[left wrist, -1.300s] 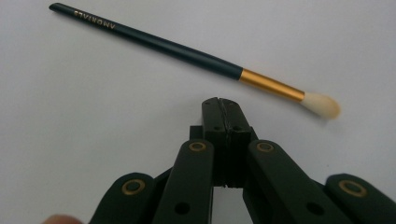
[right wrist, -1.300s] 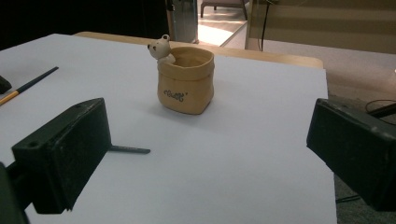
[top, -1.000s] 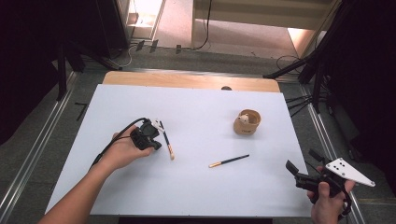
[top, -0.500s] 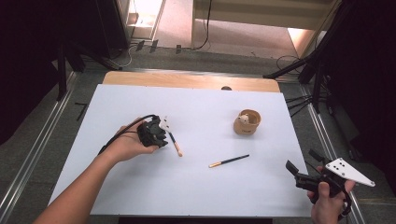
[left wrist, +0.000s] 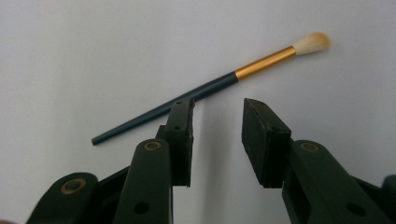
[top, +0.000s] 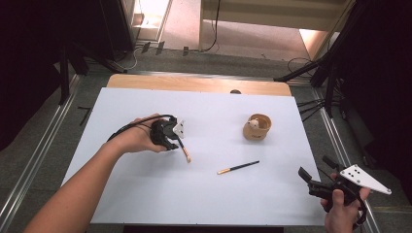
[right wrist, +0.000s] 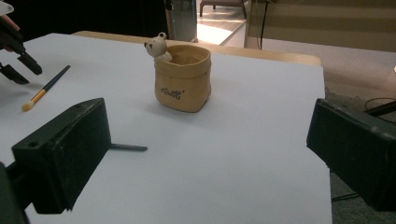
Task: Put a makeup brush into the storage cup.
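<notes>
Left: the left hand-held gripper (top: 170, 137) hangs over the white desk (top: 145, 194) with its tips beside a brush (top: 184, 150). In the left gripper view that brush (left wrist: 210, 86) lies flat on the sheet, dark handle, gold ferrule, pale bristle tuft; the jaws have just been opening and stand spread with bare sheet between them, the handle lying just past the tip of the left-hand pad (left wrist: 182, 140), whether in contact cannot be told. Centre: a second brush (top: 238, 167) lies free on the desk, well apart from the first. Right of centre: a tan pot (top: 256, 127) stands upright; in the right gripper view the pot (right wrist: 183, 79) bears a small bear figure (right wrist: 158, 46) at its rim. Far right: the right hand-held gripper (top: 313, 182), at the desk's near right corner, holds its jaws spread wide on nothing, well apart from the pot and from both brushes.
</notes>
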`<state>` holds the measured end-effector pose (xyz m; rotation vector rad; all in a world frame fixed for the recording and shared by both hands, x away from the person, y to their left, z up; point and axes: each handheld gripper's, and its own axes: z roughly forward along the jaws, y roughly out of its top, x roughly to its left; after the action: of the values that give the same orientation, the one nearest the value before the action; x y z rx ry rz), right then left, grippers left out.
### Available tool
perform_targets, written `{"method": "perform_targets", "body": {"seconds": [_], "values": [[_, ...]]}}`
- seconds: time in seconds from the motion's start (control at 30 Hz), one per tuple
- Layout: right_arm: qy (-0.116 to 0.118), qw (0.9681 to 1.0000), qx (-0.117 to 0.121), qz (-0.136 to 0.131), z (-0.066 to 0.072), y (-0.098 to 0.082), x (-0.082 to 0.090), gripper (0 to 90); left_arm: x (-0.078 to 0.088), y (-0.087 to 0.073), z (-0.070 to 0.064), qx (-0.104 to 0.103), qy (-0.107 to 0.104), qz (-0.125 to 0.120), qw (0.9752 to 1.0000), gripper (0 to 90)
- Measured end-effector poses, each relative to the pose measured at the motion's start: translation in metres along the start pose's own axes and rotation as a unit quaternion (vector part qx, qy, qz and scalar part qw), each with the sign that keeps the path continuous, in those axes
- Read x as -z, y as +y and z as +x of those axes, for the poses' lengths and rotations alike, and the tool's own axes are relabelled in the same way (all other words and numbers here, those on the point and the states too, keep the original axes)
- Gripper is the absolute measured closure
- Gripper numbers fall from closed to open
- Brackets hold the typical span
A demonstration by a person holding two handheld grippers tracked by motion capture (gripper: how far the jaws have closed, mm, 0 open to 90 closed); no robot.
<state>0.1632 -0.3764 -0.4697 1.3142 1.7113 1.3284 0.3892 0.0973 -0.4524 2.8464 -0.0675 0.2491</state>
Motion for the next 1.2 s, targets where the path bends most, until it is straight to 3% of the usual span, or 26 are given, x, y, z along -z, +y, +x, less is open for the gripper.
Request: {"method": "perform_targets", "body": {"seconds": [0.1, 0.33, 0.43, 0.5, 0.6, 0.7, 0.73, 0.8, 0.87, 1.2], "values": [[0.0, 1.0, 0.001, 0.0, 0.0, 0.0, 0.0, 0.4, 0.002, 0.003, 0.006, -0.011, -0.011, -0.005, 0.9999, 63.6], [0.002, 1.0, 0.0, 0.002, 0.0, -0.001, -0.001, 0.4, 0.004, 0.014, 0.018, -0.068, -0.018, -0.01, 0.9975, 65.8], [0.001, 1.0, -0.001, 0.003, -0.001, -0.001, -0.001, 0.4, 0.004, 0.018, 0.021, -0.101, -0.02, -0.005, 0.9947, 69.4], [0.001, 1.0, 0.001, 0.003, -0.002, -0.002, -0.001, 0.4, 0.004, 0.02, 0.024, -0.13, -0.012, -0.002, 0.9914, 70.0], [0.001, 1.0, 0.0, 0.003, -0.002, -0.002, -0.001, 0.4, 0.002, 0.021, 0.027, -0.167, -0.014, -0.004, 0.9858, 70.2], [0.0, 1.0, -0.002, 0.004, -0.003, -0.002, 0.0, 0.4, -0.003, 0.021, 0.026, -0.191, -0.034, 0.017, 0.9809, 70.9], [0.001, 1.0, -0.003, 0.003, -0.003, -0.003, 0.0, 0.4, -0.004, 0.022, 0.027, -0.202, -0.038, 0.025, 0.9783, 71.0], [0.001, 1.0, -0.003, 0.003, -0.003, -0.003, 0.0, 0.4, -0.007, 0.022, 0.027, -0.213, -0.038, 0.034, 0.9758, 71.4], [0.001, 1.0, -0.003, 0.003, -0.004, -0.003, 0.0, 0.4, -0.01, 0.022, 0.028, -0.213, -0.041, 0.031, 0.9756, 72.9], [0.002, 1.0, -0.004, 0.004, -0.003, -0.003, 0.0, 0.4, -0.016, 0.02, 0.031, -0.244, -0.066, 0.033, 0.9668, 74.4]]}}
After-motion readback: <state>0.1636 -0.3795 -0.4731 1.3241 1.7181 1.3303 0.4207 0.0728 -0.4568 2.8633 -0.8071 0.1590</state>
